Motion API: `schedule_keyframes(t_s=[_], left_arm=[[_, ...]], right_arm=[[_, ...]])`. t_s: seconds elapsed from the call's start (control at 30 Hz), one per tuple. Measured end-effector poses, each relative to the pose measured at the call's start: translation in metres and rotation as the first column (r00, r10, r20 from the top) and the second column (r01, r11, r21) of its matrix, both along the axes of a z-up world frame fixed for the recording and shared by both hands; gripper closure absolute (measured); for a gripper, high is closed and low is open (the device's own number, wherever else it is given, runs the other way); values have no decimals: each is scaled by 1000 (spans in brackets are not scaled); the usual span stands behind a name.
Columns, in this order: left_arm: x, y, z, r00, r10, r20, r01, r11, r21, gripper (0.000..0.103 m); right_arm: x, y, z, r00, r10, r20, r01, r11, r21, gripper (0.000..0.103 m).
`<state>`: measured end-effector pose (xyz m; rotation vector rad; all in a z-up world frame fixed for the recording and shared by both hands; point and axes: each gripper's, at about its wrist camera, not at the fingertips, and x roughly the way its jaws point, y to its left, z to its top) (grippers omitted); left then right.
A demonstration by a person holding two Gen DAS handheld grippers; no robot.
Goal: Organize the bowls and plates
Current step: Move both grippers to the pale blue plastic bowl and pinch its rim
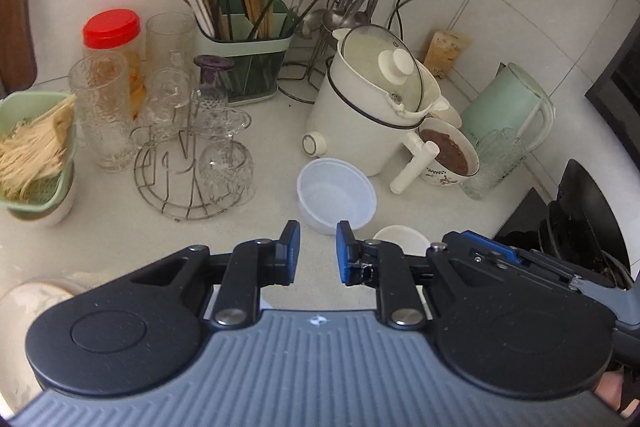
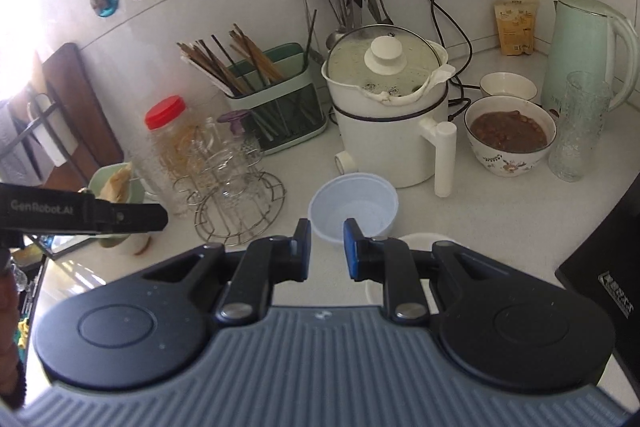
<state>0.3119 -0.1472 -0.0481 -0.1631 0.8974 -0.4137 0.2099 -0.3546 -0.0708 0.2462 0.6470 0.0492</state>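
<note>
While both claws are hovering over the pale speckled countertop (image 1: 260, 187), the round white plastic bowl (image 2: 354, 209) is sitting upright just ahead of them, beside the white electric pot (image 2: 394, 131). The right gripper (image 2: 326, 247) is facing it almost dead centre; the left gripper (image 1: 318, 253) is seeing it slightly rightward. Both are standing narrowly parted, gripping nothing.

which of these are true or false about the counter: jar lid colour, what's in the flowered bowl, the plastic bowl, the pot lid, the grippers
1. The jar has a red lid. True.
2. The flowered bowl is empty. False: it holds brown food.
3. The plastic bowl is empty. True.
4. The pot has no lid. False: a glass lid sits on it.
5. The left gripper holds a bowl. False: nothing is between its fingers.
</note>
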Motion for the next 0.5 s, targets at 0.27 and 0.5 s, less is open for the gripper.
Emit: schedule_keyframes(t_s=[0.27, 0.5], left_arm=[[39, -13, -15, 998, 1, -56, 1, 999, 37, 79], [79, -20, -38, 992, 21, -124, -16, 999, 42, 61]], right_arm=[[38, -6, -12, 998, 27, -59, -26, 1000, 9, 82], [69, -13, -24, 993, 13, -114, -13, 1000, 0, 82]])
